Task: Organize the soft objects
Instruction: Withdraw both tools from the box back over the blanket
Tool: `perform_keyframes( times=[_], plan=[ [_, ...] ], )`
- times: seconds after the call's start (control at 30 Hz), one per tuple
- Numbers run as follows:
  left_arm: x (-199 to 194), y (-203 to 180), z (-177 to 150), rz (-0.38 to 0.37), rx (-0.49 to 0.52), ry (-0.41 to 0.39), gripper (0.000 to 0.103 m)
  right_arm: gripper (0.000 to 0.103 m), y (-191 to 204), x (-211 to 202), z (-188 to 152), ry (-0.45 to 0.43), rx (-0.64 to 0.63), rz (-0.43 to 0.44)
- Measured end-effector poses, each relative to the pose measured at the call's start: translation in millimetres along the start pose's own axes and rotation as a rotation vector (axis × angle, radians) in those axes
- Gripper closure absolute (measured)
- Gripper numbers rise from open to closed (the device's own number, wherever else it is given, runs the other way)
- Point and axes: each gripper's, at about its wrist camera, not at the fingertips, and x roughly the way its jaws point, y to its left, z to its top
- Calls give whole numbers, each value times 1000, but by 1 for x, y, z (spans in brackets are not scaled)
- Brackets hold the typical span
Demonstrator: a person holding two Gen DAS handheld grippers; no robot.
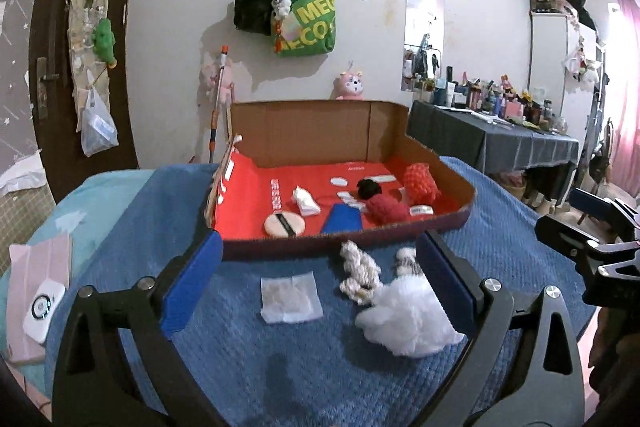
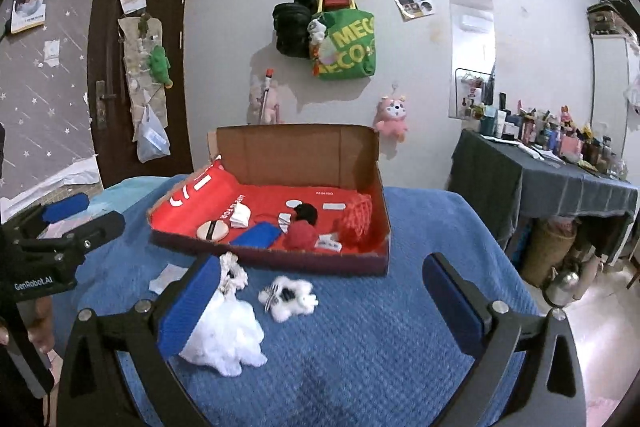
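A cardboard box [image 1: 440,163] lined in red stands on a blue blanket. It holds a round puff [image 1: 285,222], a blue pad [image 1: 342,219], a red pompom [image 1: 387,209], a black pompom [image 1: 367,188] and a red net ball [image 1: 420,183]. In front of it lie a white cotton pad [image 1: 290,293], a cream rope knot [image 1: 358,271], a white mesh pouf [image 1: 408,319] and a small white plush [image 2: 289,297]. My left gripper [image 1: 320,287] is open above the cotton pad. My right gripper [image 2: 320,303] is open, its left finger by the pouf [image 2: 226,335].
A pink tablet case with a white device [image 1: 40,303] lies left on the bed. A dark-clothed table [image 2: 552,183] full of bottles stands right. Bags [image 1: 304,15] hang on the wall behind. A brown door [image 1: 52,67] is at left.
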Motion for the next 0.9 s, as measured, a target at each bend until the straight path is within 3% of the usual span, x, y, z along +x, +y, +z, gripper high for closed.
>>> perform_keyframes(
  times=[0.43,0.9],
  plan=[
    [32,14,-52,15,-28,163,4,0,-5,24,-53,94,89,3],
    [55,23,-60,19,-48,245,4,0,-8,44,-60,152,105,4]
  ],
)
